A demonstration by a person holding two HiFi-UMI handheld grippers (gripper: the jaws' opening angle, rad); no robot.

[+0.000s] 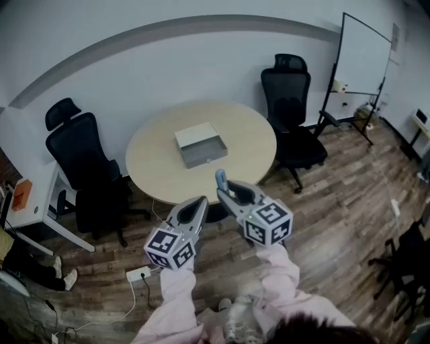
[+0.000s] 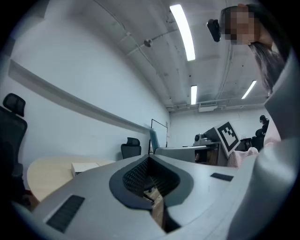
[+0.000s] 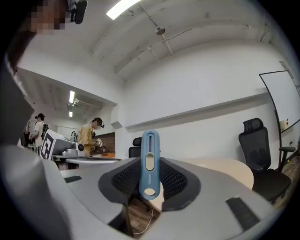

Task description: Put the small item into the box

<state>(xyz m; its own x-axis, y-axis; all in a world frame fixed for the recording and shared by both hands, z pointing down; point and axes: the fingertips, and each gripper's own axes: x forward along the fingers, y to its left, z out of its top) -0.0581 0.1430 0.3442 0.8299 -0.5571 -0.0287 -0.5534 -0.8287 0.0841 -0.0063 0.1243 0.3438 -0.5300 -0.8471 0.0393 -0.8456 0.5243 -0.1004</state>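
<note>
Right gripper (image 3: 150,185): jaws pinch the blue cutter (image 3: 149,159).
Left gripper (image 2: 152,185): jaws together, empty.
Left: carry it to the box (image 1: 200,144).

Bench top: bare surface of the bench (image 1: 153,162) surrounds the box (image 1: 200,146) on every side.
Box mouth: open upward, uncovered.
Flanks: left chair (image 1: 87,168) and right chair (image 1: 289,107) stand beside the rim.

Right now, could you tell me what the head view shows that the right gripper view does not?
Only the head view shows the grey box on the round table. Only the right gripper view shows people standing in the background and a ceiling light. Both show that table and the blue small item clamped in the right hand-held gripper.
</note>
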